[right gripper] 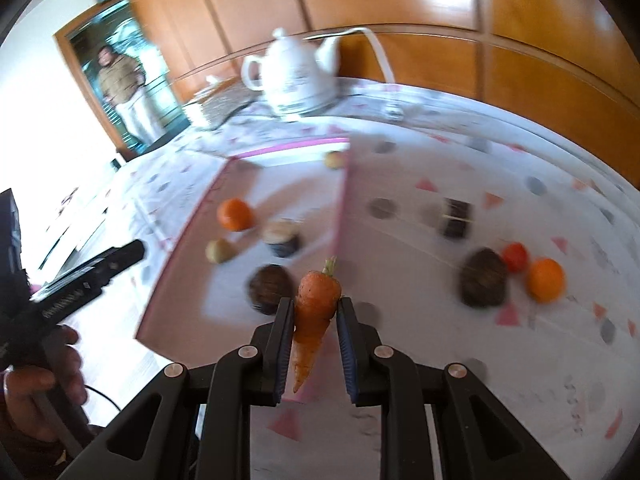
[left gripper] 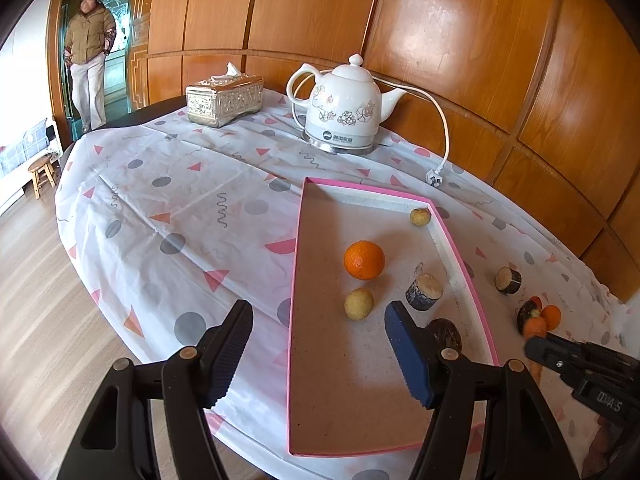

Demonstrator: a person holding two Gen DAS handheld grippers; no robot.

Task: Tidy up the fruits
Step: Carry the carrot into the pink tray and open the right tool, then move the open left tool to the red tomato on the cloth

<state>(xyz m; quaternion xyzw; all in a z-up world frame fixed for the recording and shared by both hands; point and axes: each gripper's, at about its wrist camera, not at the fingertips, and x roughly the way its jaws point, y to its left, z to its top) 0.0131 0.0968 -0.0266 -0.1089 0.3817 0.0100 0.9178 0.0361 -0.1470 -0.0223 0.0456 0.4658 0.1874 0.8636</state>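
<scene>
A pink-rimmed tray (left gripper: 296,264) lies on the table and holds an orange (left gripper: 364,260), two small yellowish fruits (left gripper: 359,304) (left gripper: 420,216), a cut dark-skinned stub (left gripper: 424,291) and a dark round fruit (left gripper: 446,332). My left gripper (left gripper: 320,340) is open and empty above the tray's near left part. My right gripper (right gripper: 314,332) is shut on a carrot (right gripper: 314,312), held up beside the tray's right rim (right gripper: 343,200). On the cloth right of the tray lie a dark stub (right gripper: 456,218), a dark fruit (right gripper: 484,282), a small red fruit (right gripper: 515,256) and an orange fruit (right gripper: 545,280).
A white electric kettle (left gripper: 342,110) with its cord and plug (left gripper: 434,178) stands behind the tray. A silver tissue box (left gripper: 224,100) sits at the far left. A wooden wall runs behind the table. A person (left gripper: 90,56) stands in the doorway.
</scene>
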